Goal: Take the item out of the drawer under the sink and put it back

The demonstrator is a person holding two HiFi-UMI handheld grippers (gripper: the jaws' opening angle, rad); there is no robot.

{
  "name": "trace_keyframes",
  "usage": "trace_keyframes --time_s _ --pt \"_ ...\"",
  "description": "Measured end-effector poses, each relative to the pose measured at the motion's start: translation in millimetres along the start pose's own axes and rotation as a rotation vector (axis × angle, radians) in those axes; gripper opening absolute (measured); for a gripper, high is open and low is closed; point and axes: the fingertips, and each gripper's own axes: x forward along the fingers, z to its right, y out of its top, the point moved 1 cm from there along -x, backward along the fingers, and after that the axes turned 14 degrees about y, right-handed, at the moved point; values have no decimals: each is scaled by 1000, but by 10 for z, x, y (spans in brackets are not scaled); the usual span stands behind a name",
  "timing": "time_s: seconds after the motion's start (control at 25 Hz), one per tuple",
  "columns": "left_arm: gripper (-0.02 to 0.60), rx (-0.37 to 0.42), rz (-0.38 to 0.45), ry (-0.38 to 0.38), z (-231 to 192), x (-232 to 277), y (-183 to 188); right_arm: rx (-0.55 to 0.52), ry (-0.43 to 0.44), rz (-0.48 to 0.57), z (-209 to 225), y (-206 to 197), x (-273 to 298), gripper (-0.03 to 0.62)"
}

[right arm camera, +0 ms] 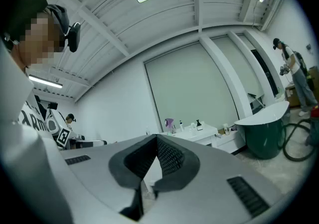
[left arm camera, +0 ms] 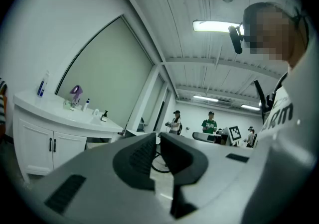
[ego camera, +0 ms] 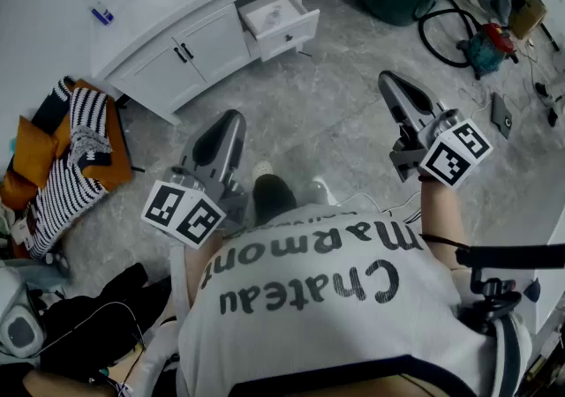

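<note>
Drawer (ego camera: 291, 33) stands open ahead, clothes (ego camera: 75, 157) heaped left; left claw (ego camera: 233, 115) barely parted, right claw (ego camera: 387, 78) clenched, both empty.

Grey marbled floor (ego camera: 335, 95), white vanity (ego camera: 212, 42) standing on it, striped clothes (ego camera: 79, 139) heaped at left

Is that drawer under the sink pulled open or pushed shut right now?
Open. In the head view the drawer sticks out from the white cabinet, and its inside shows from above.
</note>
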Motion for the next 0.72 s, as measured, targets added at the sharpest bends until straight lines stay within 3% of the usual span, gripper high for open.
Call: trace_keyframes --time_s 0.32,0.6,0.72 --pt "32 9 -7 2 -9 7 12 8 -12 7 17 4 -22 11" --pt "31 -30 109 -17 -6 -149 204 -5 -20 80 7 93 -87 12" --pt "25 -58 100 -53 -145 -76 261 -19 -33 79 21 85 35 12"
